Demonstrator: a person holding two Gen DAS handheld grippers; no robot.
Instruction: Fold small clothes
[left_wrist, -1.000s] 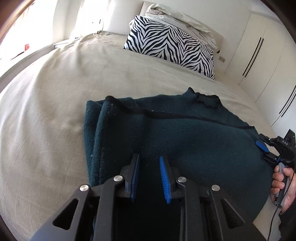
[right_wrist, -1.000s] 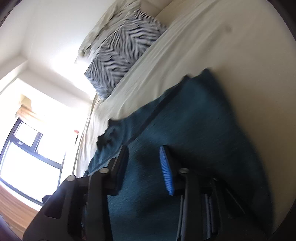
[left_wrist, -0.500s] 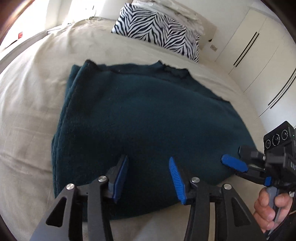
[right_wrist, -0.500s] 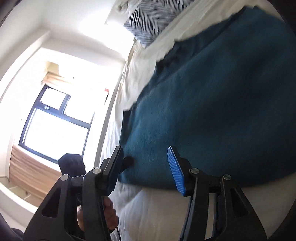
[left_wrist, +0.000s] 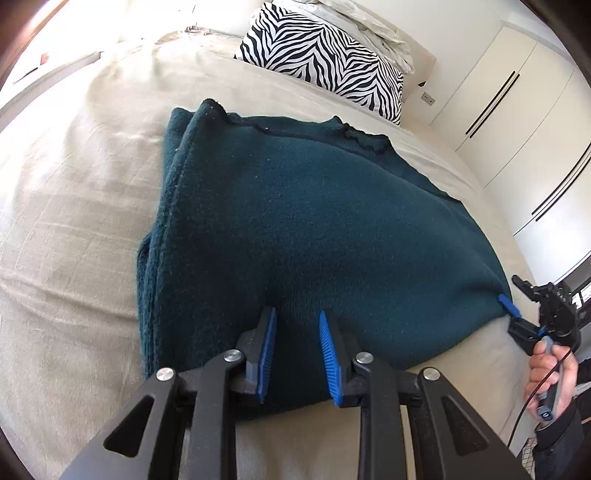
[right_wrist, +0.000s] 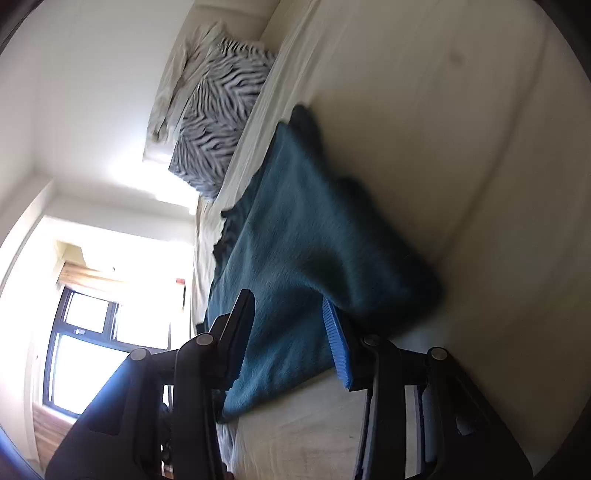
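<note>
A dark teal fleece garment (left_wrist: 314, 229), folded in layers, lies flat on the beige bed (left_wrist: 74, 206), its stacked edges showing on the left side in the left wrist view; the left claw (left_wrist: 297, 345) is over the near hem, its jaws having just been closing, with a ridge of fleece rising between the blue pads, though whether they pinch it I cannot tell; the right claw (right_wrist: 291, 336) is at the garment's near right corner, jaws also just closing, fleece between them, the grip likewise unclear in the blur; a zebra-striped pillow (left_wrist: 325, 62) sits at the head of the bed, beside white wardrobe doors (left_wrist: 517, 122)
</note>
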